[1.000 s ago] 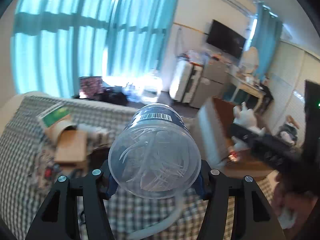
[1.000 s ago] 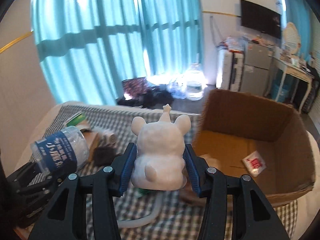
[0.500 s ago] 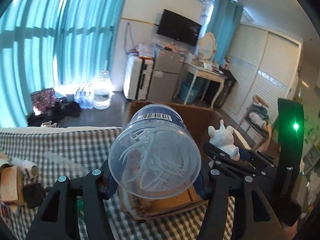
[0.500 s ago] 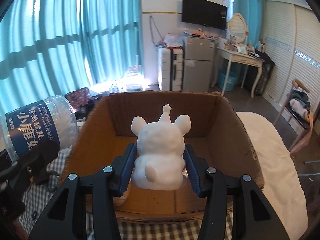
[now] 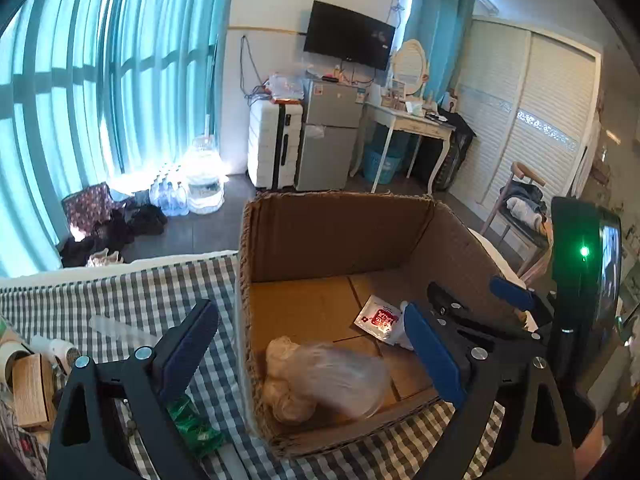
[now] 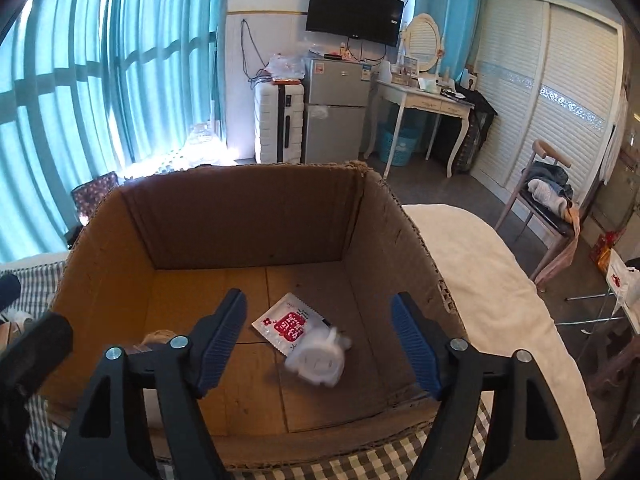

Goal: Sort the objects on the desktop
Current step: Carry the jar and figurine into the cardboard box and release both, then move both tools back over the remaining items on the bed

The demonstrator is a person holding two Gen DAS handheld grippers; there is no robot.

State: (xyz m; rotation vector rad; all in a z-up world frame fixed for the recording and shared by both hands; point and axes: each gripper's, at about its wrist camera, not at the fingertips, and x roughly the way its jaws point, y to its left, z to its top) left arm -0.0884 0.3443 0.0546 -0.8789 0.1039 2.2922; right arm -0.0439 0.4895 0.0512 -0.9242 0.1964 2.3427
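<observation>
A brown cardboard box (image 5: 336,232) (image 6: 248,216) stands open on the checked cloth. My left gripper (image 5: 316,356) is open above the box's near left corner. A clear plastic jar (image 5: 340,376), blurred, lies inside the box beside a beige lump (image 5: 280,396). My right gripper (image 6: 320,340) is open over the box. A white animal figurine (image 6: 318,362), blurred, lies on the box floor next to a red and white sachet (image 6: 286,324) (image 5: 378,318). The right gripper also shows in the left wrist view (image 5: 472,300).
Left of the box on the checked cloth (image 5: 120,300) lie a green packet (image 5: 192,432), a white tube (image 5: 116,330), a wooden block (image 5: 30,384) and other small items. A white cloth (image 6: 480,280) lies to the box's right. A chair (image 6: 548,208) stands beyond.
Both grippers have opened. The jar has dropped from the left gripper into the box, and the white figurine has dropped from the right gripper onto the box floor.
</observation>
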